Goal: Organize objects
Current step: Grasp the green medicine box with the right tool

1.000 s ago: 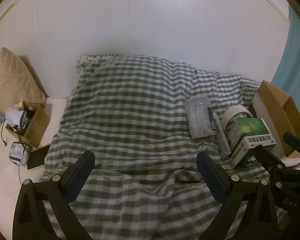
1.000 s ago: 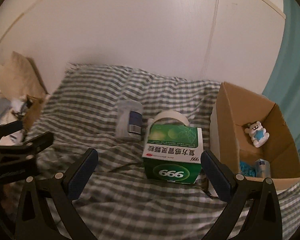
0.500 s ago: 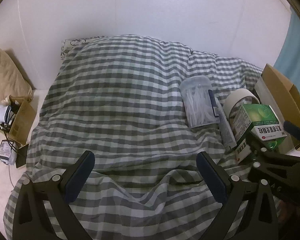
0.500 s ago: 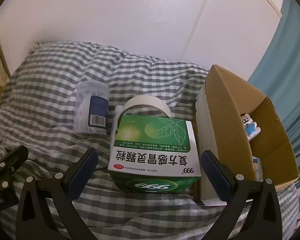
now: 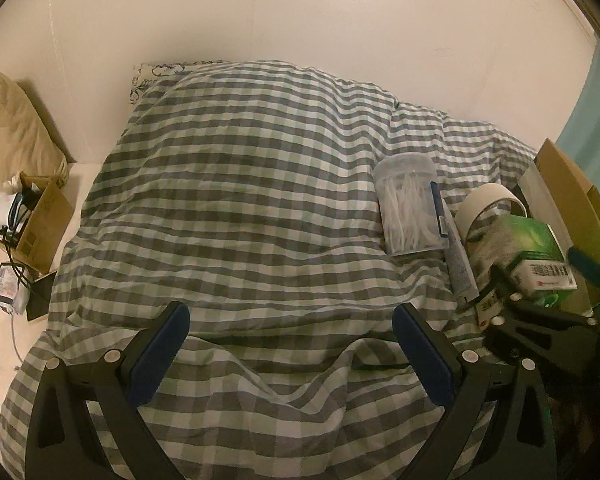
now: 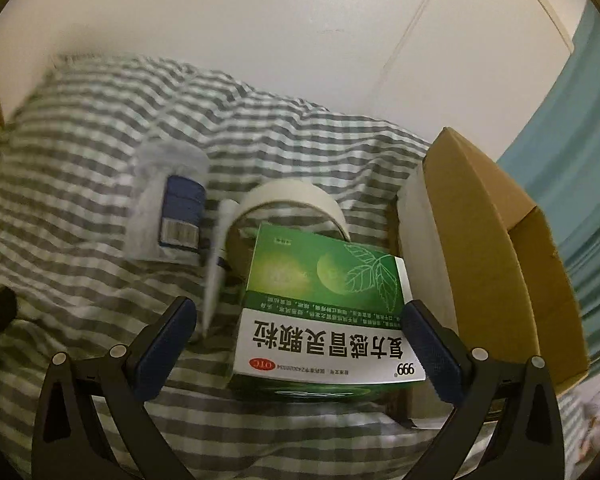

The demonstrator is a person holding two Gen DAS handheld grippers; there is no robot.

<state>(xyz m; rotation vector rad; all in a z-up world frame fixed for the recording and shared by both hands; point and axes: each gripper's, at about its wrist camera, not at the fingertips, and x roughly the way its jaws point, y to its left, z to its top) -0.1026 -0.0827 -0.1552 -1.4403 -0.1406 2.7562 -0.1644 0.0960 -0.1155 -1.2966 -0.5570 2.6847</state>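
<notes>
A green and white medicine box [image 6: 324,312] lies on the checked bedcover, between the fingers of my open right gripper [image 6: 300,344], which straddles it without clamping. The box also shows in the left wrist view [image 5: 540,256]. Behind it stands a roll of pale tape [image 6: 288,204], a white tube [image 6: 216,264] and a clear jar of cotton swabs [image 6: 164,208]. The jar also shows in the left wrist view [image 5: 410,204]. My left gripper [image 5: 292,344] is open and empty over bare bedcover, left of these objects.
An open cardboard box [image 6: 496,248] stands right of the medicine box. A small cardboard box of clutter [image 5: 32,220] and a tan pillow [image 5: 12,128] sit at the far left by the wall. A teal curtain [image 6: 580,160] hangs at the right.
My right gripper has moved forward and down so that its fingers now flank the medicine box. My left gripper has tilted slightly; it stays open and empty.
</notes>
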